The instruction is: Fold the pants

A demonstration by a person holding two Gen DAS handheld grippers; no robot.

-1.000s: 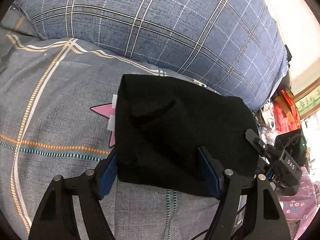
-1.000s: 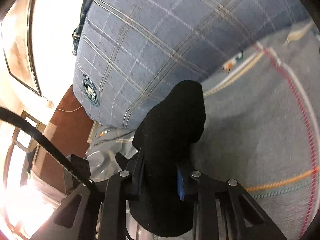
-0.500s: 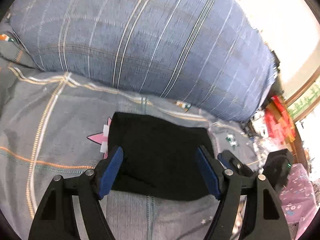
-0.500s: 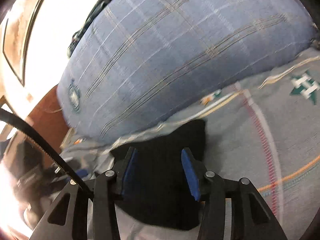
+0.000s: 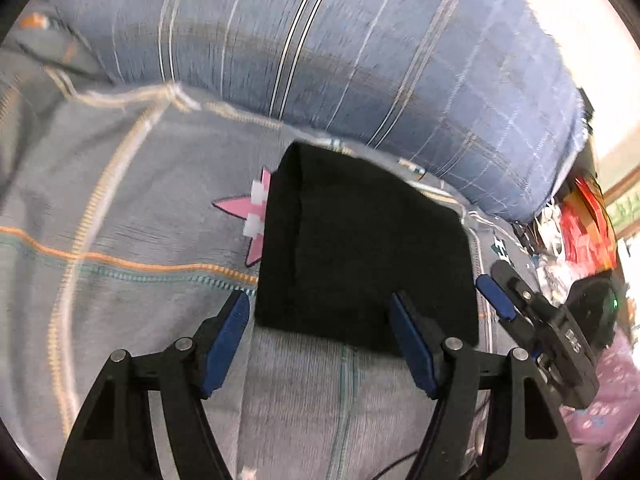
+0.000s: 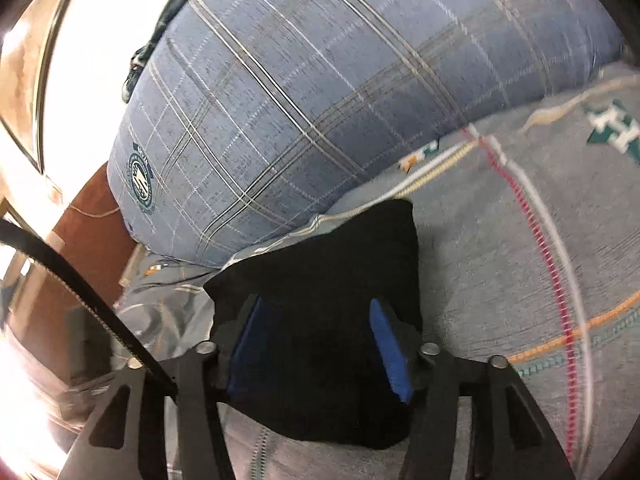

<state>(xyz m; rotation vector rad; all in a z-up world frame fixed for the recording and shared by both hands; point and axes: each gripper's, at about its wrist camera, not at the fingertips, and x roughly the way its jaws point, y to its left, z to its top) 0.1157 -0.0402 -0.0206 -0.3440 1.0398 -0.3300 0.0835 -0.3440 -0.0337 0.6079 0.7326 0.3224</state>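
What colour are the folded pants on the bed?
The pants are plain black, with no pattern visible. They show best in the left wrist view.

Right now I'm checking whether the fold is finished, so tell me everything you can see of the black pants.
The black pants are folded into a compact, roughly rectangular bundle of soft matte fabric, with layered edges showing along one side. They lie flat on the grey patterned bedsheet, close to the blue plaid pillow, partly covering a pink star print. Both the left gripper and the right gripper are open, neither clamping the cloth.
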